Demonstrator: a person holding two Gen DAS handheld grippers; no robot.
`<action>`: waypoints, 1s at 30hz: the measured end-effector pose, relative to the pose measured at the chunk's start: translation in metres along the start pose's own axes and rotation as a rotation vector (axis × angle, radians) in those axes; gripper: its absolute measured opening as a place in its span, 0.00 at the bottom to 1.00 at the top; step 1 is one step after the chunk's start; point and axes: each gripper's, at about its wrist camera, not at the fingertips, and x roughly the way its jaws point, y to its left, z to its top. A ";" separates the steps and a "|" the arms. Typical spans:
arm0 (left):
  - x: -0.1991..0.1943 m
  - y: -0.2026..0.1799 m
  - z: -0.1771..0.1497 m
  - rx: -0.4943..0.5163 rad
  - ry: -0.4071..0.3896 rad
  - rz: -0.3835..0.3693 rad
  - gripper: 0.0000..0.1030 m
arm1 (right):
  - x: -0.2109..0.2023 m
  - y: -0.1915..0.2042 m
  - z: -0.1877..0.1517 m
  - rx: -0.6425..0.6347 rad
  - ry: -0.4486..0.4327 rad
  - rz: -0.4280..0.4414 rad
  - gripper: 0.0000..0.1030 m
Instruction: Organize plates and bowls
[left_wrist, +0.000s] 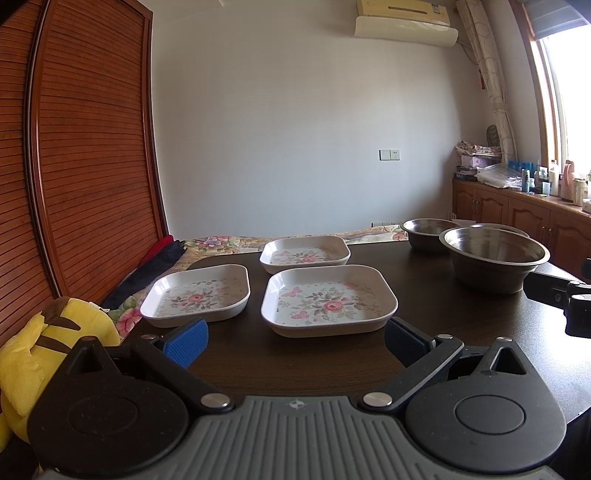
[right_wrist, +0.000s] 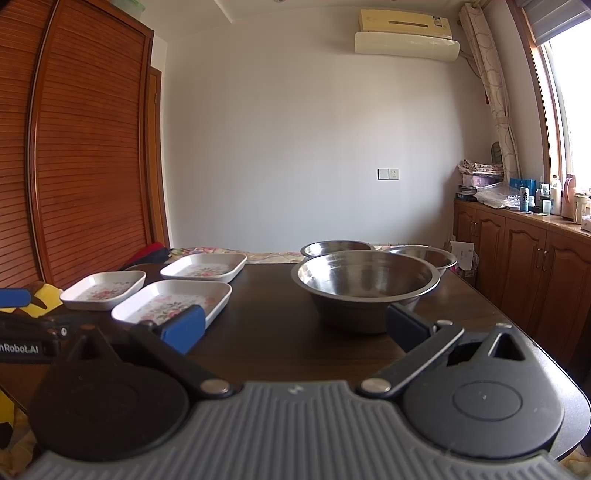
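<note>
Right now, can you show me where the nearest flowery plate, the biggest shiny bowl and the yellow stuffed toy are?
nearest flowery plate (left_wrist: 328, 301): left wrist view, on its flower-printed bottom.
biggest shiny bowl (right_wrist: 365, 278): right wrist view, on its inner wall.
yellow stuffed toy (left_wrist: 55, 339): left wrist view, on its yellow body.

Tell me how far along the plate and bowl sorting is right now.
Nothing looks done: three floral plates lie apart on the table, and three steel bowls stand unnested. Both tools, left tool and right tool, are open and hold nothing. All stacking remains.
</note>
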 end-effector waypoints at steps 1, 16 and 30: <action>0.000 0.000 0.000 0.000 0.000 -0.001 1.00 | 0.000 0.000 0.000 0.000 -0.001 0.000 1.00; 0.000 -0.001 -0.001 0.001 0.001 0.000 1.00 | -0.001 -0.003 -0.001 0.001 0.001 -0.001 1.00; 0.011 -0.002 -0.005 0.013 0.041 -0.026 1.00 | 0.008 0.005 -0.007 -0.013 0.039 0.017 1.00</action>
